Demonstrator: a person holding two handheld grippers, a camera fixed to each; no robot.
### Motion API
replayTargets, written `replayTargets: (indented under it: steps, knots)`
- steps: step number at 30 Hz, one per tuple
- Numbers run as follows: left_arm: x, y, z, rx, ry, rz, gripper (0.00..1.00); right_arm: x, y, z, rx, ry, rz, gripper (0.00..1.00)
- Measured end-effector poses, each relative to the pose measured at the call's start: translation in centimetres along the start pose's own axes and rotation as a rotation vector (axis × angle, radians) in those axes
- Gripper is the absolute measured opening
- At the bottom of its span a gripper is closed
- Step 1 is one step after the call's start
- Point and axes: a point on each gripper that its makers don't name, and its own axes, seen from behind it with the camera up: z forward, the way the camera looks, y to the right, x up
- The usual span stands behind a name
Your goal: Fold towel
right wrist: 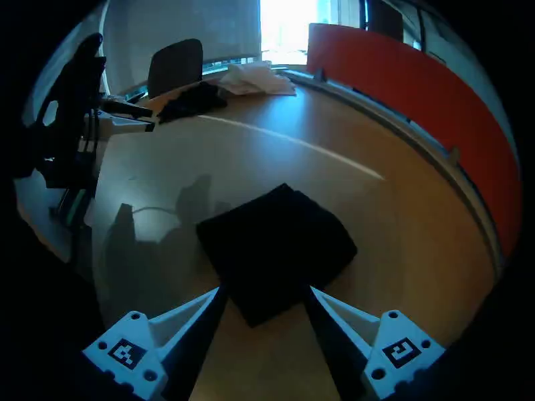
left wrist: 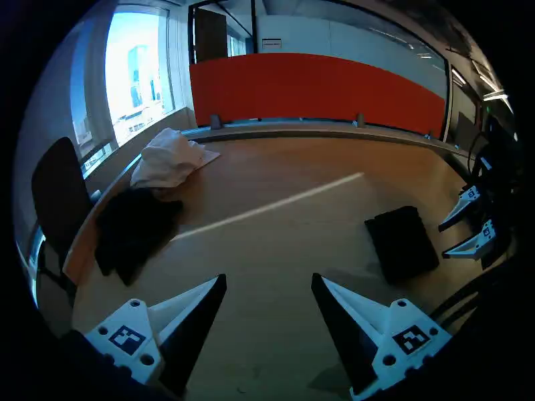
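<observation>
A wide, curved wooden surface (left wrist: 281,220) runs along a red partition (left wrist: 314,90), with a bright window (left wrist: 137,80) and a dark chair (left wrist: 57,194) at its far end. The towel (right wrist: 277,250), black and folded into a compact rectangle, lies flat on the surface. Just before it, the right claw (right wrist: 265,289) hangs with its fingers apart, their tips on either side of the towel's near corner; I cannot tell whether they touch it. The left claw (left wrist: 267,277) hovers over bare wood, fingers spread wide and gripping nothing. Near the window lie a crumpled white cloth (left wrist: 167,157) and, just beside it, a loose black cloth (left wrist: 130,230).
</observation>
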Motion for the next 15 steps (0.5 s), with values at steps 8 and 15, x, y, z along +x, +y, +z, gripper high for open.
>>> replayTargets:
  steps: [8, 15]
  knots:
    - [-0.2, 0.1, 0.0, -0.001, -0.004, 0.002, 0.94, -2.9, -0.4, 0.5, 0.004, -0.047, 0.031, 0.85]
    - [-0.3, 0.1, 0.0, -0.004, -0.007, 0.002, 0.94, -4.0, -0.6, 0.8, 0.002, -0.063, 0.052, 0.85]
